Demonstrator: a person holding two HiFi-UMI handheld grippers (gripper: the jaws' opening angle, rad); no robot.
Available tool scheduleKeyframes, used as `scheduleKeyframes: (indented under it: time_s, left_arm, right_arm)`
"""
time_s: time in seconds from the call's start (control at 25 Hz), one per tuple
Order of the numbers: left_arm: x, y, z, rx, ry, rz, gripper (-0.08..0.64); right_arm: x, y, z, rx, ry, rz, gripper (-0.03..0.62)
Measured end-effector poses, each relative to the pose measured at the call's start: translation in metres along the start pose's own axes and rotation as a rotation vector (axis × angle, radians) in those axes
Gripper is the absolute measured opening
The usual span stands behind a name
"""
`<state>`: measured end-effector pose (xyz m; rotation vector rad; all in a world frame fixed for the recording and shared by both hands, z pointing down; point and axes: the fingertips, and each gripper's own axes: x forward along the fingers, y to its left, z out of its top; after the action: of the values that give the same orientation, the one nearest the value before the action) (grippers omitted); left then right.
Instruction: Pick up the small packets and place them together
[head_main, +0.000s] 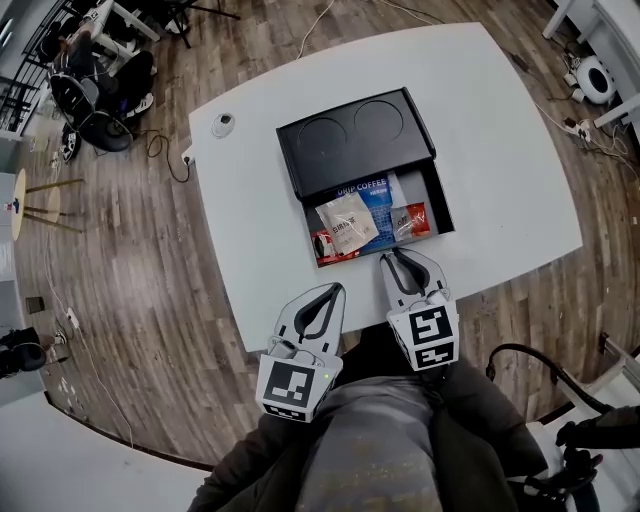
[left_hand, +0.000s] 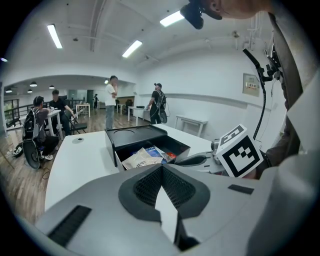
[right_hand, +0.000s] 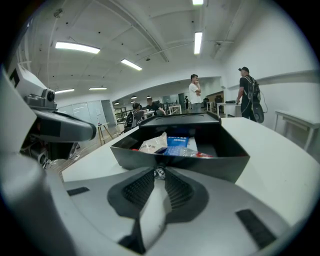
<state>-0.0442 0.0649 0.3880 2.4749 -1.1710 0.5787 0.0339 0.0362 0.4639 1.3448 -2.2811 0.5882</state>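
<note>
At the near side of the white tabletop (head_main: 500, 150), the black box's open plastic drawer (head_main: 443, 208) holds the small packets, all lying inside it. The right hand-held gripper (head_main: 397, 258) is clenched on the small silver knob (right_hand: 159, 173) at the drawer front. The left hand-held gripper (head_main: 335, 290) hangs off the tabletop's edge, clenched on nothing.

The drawer looks drawn out far enough. A clean next move would be to let go of the knob without nudging the drawer back, then come down on the topmost packet by an edge that stands free.

By count, four packets show:
- one beige paper packet (head_main: 348, 222) on top
- one blue drip-coffee packet (head_main: 365, 190) behind it
- one red foil packet (head_main: 410, 220) to the right
- one red-and-black packet (head_main: 325, 245) at the left front

More may lie underneath. The black box top (head_main: 350, 140) has two round recesses.
</note>
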Motion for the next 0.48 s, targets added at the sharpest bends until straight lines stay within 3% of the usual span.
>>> scheduleKeyframes:
  time_s: [0.48]
  left_arm:
    - [0.002, 0.011, 0.018, 0.004, -0.045, 0.028, -0.003]
  right_arm:
    - [-0.010, -0.017, 0.005, 0.000, 0.044, -0.030, 0.091]
